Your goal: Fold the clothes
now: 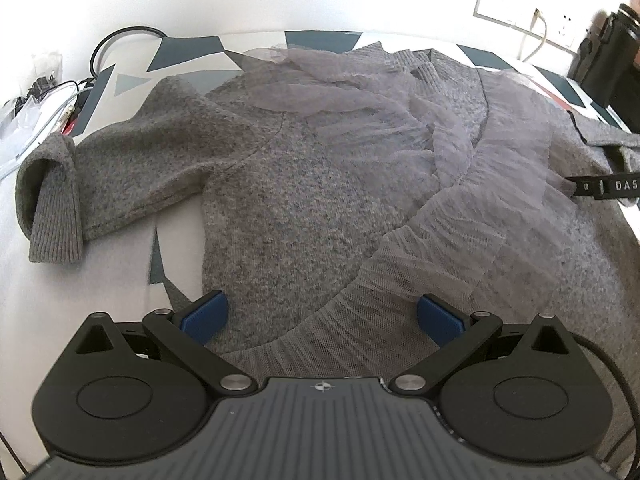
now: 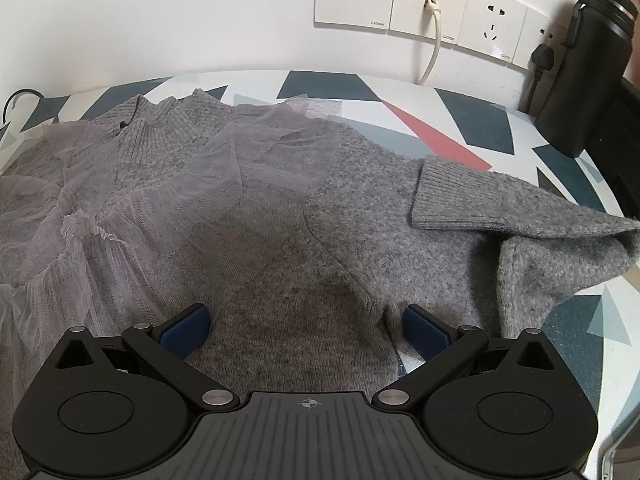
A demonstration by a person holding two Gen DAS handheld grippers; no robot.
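This looks like a room in a home. A table covered with a white cloth printed in dark teal, grey and red triangles (image 2: 472, 120) stands against a plain white wall (image 2: 160, 20). Along the wall above the table's far edge runs a row of white plastic socket plates (image 2: 432, 4), one with a white cable (image 2: 432, 48) plugged in. A black cylindrical flask (image 2: 580, 72) stands at the table's far right corner, and loose black cables (image 1: 116, 40) lie at its far left corner.
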